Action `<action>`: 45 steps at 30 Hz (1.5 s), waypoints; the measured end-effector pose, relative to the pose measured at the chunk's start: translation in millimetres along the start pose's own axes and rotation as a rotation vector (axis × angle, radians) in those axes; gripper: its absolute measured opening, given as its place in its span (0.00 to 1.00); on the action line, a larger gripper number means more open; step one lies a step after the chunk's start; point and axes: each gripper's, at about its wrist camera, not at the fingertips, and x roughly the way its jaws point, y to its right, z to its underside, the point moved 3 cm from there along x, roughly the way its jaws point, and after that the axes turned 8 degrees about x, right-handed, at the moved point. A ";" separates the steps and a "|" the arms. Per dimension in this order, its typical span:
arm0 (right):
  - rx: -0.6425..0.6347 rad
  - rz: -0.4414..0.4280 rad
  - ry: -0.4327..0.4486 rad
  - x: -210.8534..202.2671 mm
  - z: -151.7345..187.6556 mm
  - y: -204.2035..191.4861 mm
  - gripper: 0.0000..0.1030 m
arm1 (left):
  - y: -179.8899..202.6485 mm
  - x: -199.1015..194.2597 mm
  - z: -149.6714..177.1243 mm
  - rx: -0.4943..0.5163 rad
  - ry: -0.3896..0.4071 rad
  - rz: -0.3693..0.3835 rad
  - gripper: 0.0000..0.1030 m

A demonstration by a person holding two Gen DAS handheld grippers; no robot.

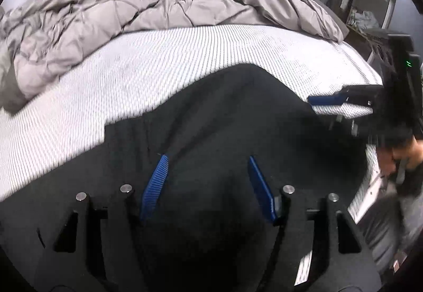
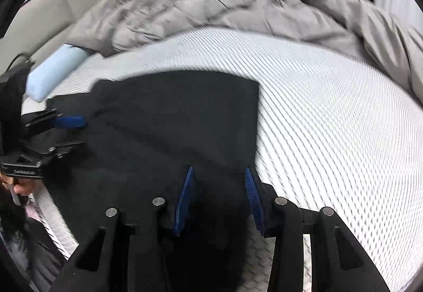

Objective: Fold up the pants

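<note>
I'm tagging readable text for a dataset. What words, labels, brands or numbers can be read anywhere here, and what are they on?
Nothing can be read for certain.
Pale lettering on the black clamp bar of the left tool: too small and blurred.
Green lit mark on the right tool's mount: a symbol, not text.
Pants, mattress, comforter: no text.

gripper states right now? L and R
Left gripper: open, above the black pants, nothing between the jaws.
Right gripper: open, narrower gap, over the pants' edge, not gripping.

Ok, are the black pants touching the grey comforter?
Apart. The left wrist view shows a band of bare striped mattress between the pants and the comforter.
</note>
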 end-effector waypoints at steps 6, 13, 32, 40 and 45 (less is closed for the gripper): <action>-0.083 -0.046 -0.125 64.3 -16.7 -30.5 0.43 | -25.5 58.4 -0.9 0.006 -0.142 -0.020 0.56; 0.004 0.178 -0.052 44.6 -8.2 43.7 0.43 | -23.2 39.4 10.8 0.056 -0.100 -0.032 0.56; 0.046 0.262 -0.024 89.7 -62.2 26.3 0.45 | -53.9 29.8 2.8 -0.099 -0.047 -0.048 0.56; 0.033 0.006 0.120 4.7 -31.8 0.2 0.87 | -76.6 -83.5 54.0 -0.329 0.053 -0.184 0.81; 0.117 -0.069 0.108 -6.3 -3.4 -7.6 1.00 | -113.6 -162.8 119.9 -0.565 0.154 -0.325 0.99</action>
